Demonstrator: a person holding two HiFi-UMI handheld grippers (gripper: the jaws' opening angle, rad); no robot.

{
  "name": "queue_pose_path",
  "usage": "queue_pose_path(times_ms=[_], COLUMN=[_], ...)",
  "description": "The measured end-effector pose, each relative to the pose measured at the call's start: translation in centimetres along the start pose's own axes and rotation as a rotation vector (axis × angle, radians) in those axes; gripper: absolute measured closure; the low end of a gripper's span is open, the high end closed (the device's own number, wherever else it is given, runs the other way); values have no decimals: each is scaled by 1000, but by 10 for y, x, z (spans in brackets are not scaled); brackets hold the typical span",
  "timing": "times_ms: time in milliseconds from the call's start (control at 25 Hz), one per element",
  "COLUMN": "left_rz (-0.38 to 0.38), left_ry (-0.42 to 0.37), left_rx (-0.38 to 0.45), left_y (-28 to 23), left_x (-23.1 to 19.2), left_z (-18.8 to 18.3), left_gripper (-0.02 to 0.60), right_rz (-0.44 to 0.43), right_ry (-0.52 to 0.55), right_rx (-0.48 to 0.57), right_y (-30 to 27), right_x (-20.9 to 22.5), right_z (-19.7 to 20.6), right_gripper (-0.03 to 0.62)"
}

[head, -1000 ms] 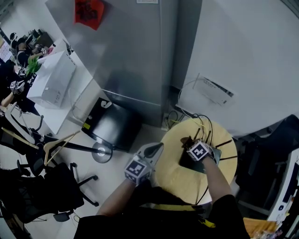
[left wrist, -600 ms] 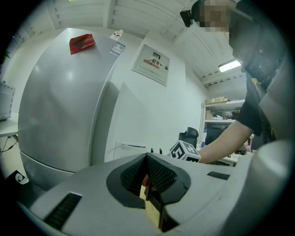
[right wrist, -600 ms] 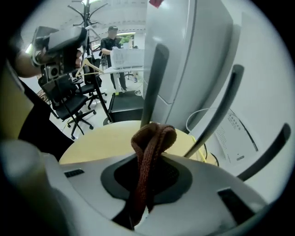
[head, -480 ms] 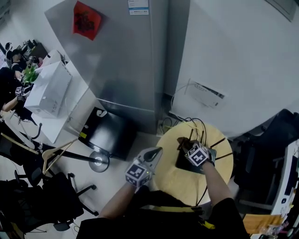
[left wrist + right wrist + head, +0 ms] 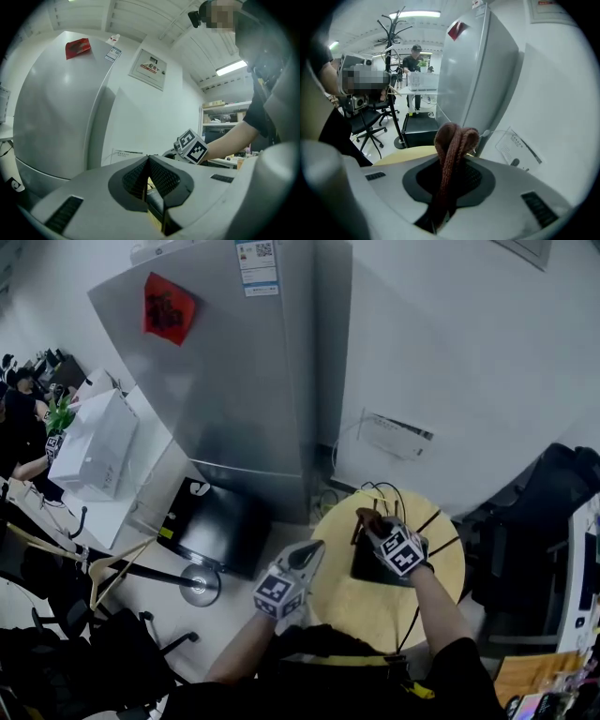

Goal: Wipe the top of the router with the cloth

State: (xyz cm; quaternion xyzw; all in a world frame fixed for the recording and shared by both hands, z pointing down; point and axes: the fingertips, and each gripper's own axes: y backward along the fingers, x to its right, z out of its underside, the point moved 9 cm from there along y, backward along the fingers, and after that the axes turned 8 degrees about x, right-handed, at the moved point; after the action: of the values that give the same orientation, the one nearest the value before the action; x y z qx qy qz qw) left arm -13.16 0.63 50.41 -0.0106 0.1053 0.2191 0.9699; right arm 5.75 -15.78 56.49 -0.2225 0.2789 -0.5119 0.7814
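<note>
On the round yellow table (image 5: 375, 610) lies a black router (image 5: 366, 567) with thin antennas (image 5: 442, 525) splayed to the right. My right gripper (image 5: 372, 526) hovers at the router's far left part, shut on a brown knitted cloth (image 5: 364, 516). In the right gripper view the cloth (image 5: 452, 140) is folded and clamped between the jaws of the right gripper (image 5: 449, 164). My left gripper (image 5: 312, 550) is held at the table's left edge, shut and holding nothing. In the left gripper view the left gripper (image 5: 149, 161) has its jaws together, and the right gripper's marker cube (image 5: 191, 146) shows beyond them.
A tall silver fridge (image 5: 244, 381) stands behind the table, with a black box (image 5: 211, 517) on the floor beside it. Cables (image 5: 380, 491) hang at the wall behind the table. A coat stand base (image 5: 201, 584), an office chair (image 5: 94, 643) and a white desk (image 5: 112, 502) lie to the left.
The head view has tilted up, so more of the fridge shows. The right gripper with the cloth has shifted slightly over the router. The left gripper stays by the table's left edge.
</note>
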Motion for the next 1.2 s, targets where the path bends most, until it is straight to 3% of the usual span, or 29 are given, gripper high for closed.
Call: queue_pose_path(times_ms=[360,480,640,960,1080,1200], left_rz=[39,47,57,112,113,136], left_ry=[-27,-23,-19,-4,1,15], left_rx=[16,31,33,-29,-48,-63], left_y=[-7,-11,-16,-27,-25,-30], left_x=[18,22,23,-1,-23,-43], left_z=[-7,-6,-2,-2,-3,-2], left_gripper=[584,584,584,584,584,584], right_rz=[108,133,128,225,257,309], right_ry=[50,25,-36,-165,-223,-283], right_rx=[192,137,-14,-204,-246,-245], right_y=[56,63,45,-7,-29,-36], right_x=[1,2,-9,-28,-24,-14], right_z=[-20,-2,26,49,59,43], right_gripper=[531,533,531,531,531,531])
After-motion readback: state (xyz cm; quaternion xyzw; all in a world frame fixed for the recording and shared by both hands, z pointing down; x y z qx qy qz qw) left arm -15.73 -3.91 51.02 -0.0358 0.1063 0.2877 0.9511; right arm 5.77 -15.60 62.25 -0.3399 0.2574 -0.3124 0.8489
